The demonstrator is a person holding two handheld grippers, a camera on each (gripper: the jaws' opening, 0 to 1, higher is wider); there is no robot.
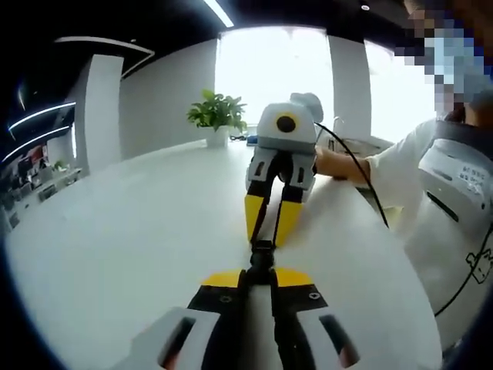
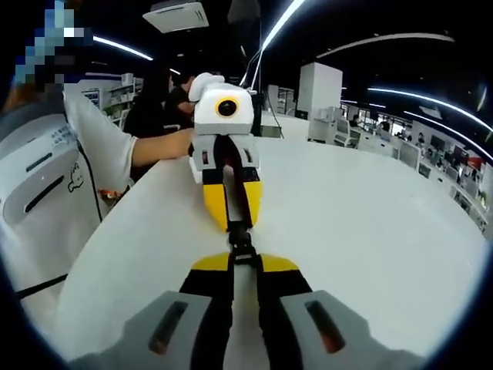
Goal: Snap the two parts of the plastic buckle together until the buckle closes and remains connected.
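A black plastic buckle (image 1: 262,257) hangs just above the white table (image 1: 115,231), between the two grippers, which face each other tip to tip. In the left gripper view, my left gripper (image 1: 260,276) is shut on the buckle's near end. A black strap runs from the buckle up into my right gripper (image 1: 269,237), whose yellow fingers (image 1: 254,220) close on it. The right gripper view mirrors this: the buckle (image 2: 241,248) sits at my right gripper (image 2: 244,263), and the left gripper (image 2: 233,225) is beyond it. The two halves touch; I cannot tell whether they are latched.
A person in white stands at the table edge, with a hand (image 1: 339,163) behind the right gripper and a sleeve (image 2: 104,154) in the right gripper view. A black cable (image 1: 362,173) trails from that gripper. A potted plant (image 1: 217,116) stands at the far edge.
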